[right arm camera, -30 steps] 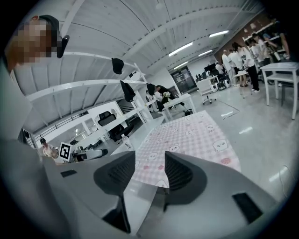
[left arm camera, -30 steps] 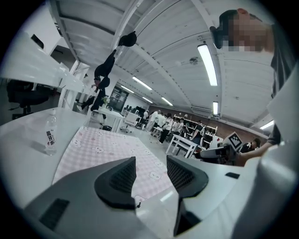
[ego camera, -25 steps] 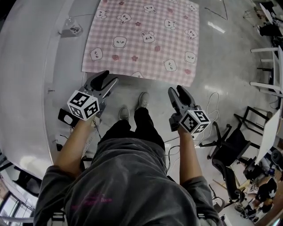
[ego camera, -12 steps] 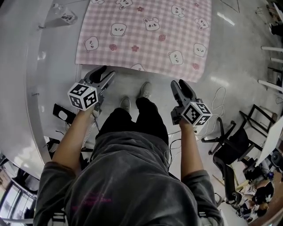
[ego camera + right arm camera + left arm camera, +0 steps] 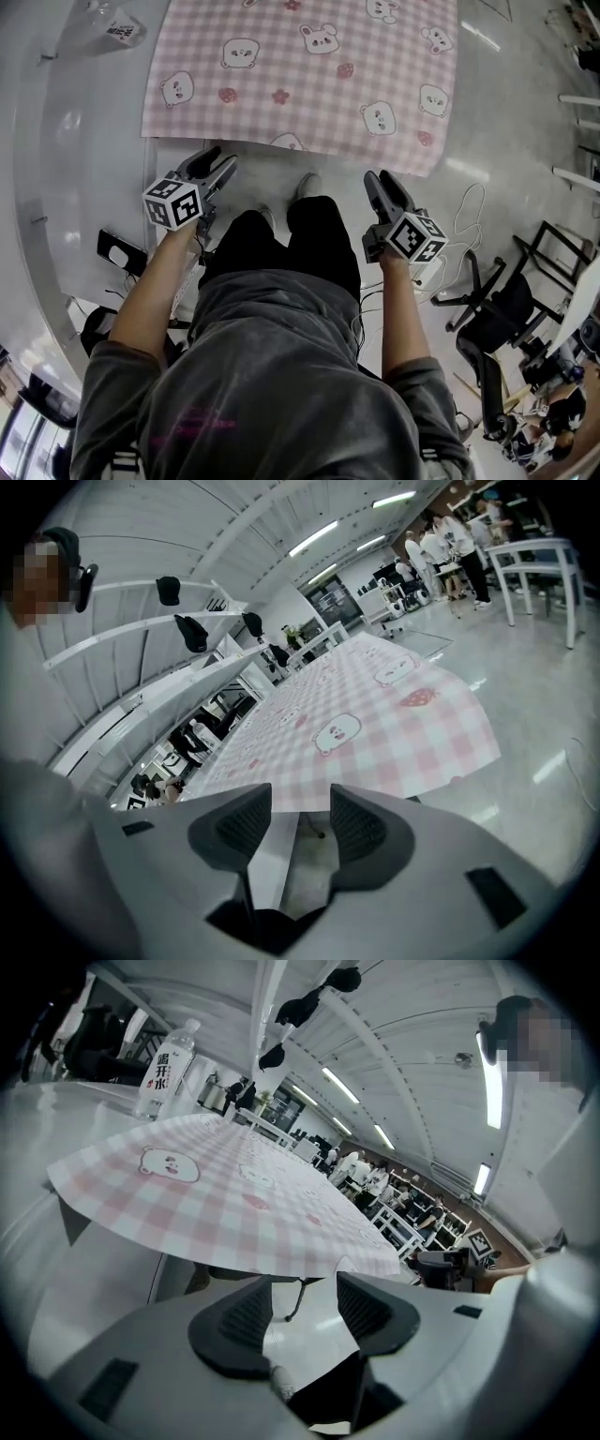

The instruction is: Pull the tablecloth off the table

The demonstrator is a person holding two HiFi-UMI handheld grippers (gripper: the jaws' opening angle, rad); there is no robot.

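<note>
Head view: I hold the left gripper (image 5: 215,164) and right gripper (image 5: 379,180), jaws apart and empty, just short of the pink checked tablecloth (image 5: 309,84).

A clear water bottle (image 5: 167,1065) stood upright far ahead of the left jaws, off to their left. A group of people (image 5: 367,1177) stood much farther off, ahead and right of those jaws. Well out to the right of the right jaws sat a black office chair (image 5: 495,322), with a white cable (image 5: 467,211) looped on the floor between. A dark box (image 5: 119,252) lay behind and left of the left jaws.
</note>
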